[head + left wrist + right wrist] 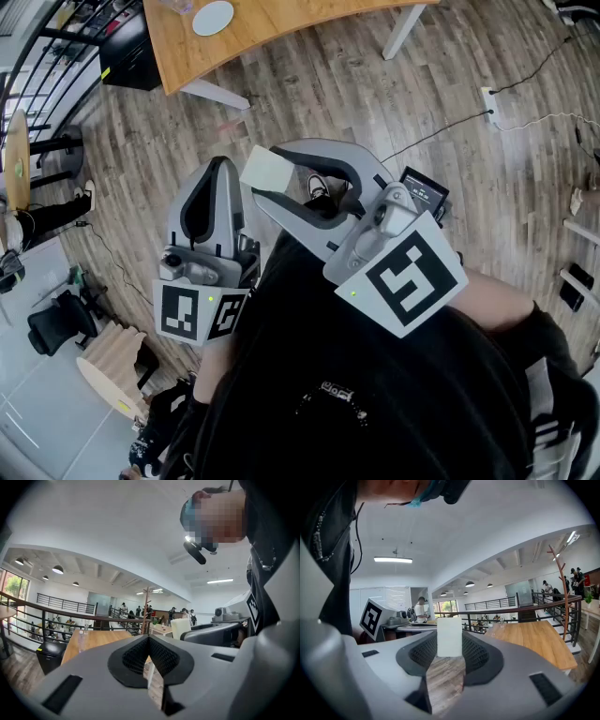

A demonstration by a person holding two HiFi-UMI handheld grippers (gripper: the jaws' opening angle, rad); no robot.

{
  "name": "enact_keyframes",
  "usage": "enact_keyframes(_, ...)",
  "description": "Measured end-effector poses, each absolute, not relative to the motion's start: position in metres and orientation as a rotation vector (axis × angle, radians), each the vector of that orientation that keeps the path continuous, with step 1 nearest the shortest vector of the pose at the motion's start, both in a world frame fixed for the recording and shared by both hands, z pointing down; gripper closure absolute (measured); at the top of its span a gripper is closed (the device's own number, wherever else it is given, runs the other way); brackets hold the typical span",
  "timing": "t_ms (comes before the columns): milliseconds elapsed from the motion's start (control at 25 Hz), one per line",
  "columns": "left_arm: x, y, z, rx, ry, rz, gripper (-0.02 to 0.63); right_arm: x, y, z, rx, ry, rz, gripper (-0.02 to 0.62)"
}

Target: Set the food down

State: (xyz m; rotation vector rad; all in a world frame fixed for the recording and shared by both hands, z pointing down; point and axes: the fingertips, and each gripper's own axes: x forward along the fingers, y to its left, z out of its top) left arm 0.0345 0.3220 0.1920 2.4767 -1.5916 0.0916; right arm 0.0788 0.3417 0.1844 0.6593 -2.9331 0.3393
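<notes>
Over the plank floor [309, 103], short of the table [281, 28], the right gripper [272, 174] pinches the food [449, 637] (a pale slab) at its jaw tips, level, presumably for carrying. The left gripper [221, 167] is closed and empty, apparently spare.

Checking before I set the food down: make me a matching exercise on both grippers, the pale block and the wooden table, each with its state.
1 left gripper
2 right gripper
3 pale block
4 wooden table

a carries a white disc
b jaws shut, empty
c shut on the block
d held between jaw tips

Pairs: 1-b, 2-c, 3-d, 4-a
</notes>
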Motion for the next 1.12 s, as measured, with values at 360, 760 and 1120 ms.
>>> enact_keyframes(360,0.040,0.317,0.196,2.435,-1.669,0.104,0.601,0.091,0.340,0.187,0.664,-2.929,0.347,0.428)
enact_keyframes(760,0.066,0.314,0.205,2.426,-1.648,0.138,0.601,0.107,0.337,0.202,0.612,-2.904,0.417,0.426)
enact_keyframes(1120,0.074,0.309,0.211,2.384,-1.700,0.206,0.603,0.123,0.334,0.203,0.573,-2.924,0.354,0.426)
